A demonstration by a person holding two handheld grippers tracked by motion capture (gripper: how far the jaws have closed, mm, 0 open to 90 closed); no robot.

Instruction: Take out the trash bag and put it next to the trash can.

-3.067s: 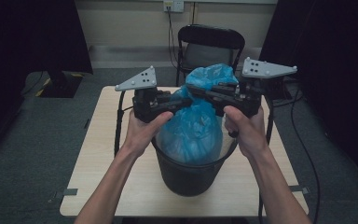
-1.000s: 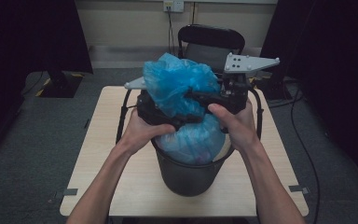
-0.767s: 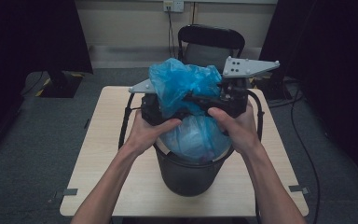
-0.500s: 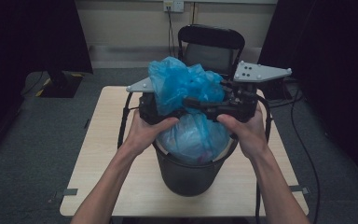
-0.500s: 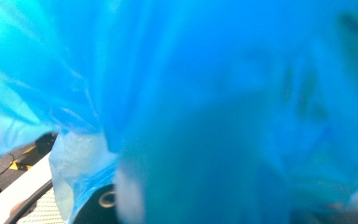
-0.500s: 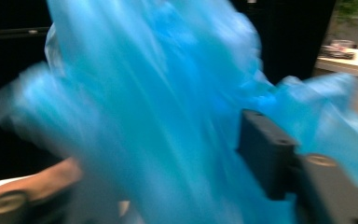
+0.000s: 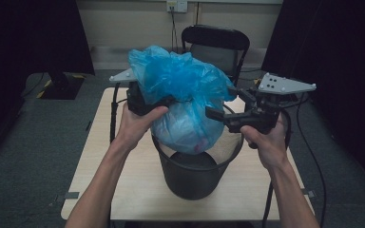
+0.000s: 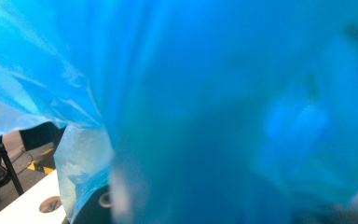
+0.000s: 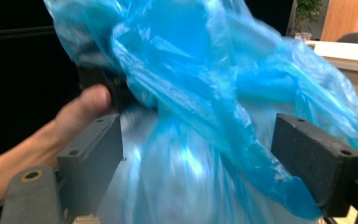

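Left claw point(image 7: 168, 102) clamped on blue bag point(image 7: 185, 95) neck above bin point(image 7: 195, 173) (on desk point(image 7: 100, 142)); right claw point(image 7: 225, 102) just opened wide, straddling bag untouched.

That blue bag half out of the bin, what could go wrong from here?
1. Only the left gripper pinches the gathered neck of the blue bag; the thin plastic could slip or tear under the full load.
2. The right gripper, whose jaws have just been opening, stands apart from the plastic, so it offers no backup.
3. The bag's bottom still sits in the black bin; lifting could drag or tip it.
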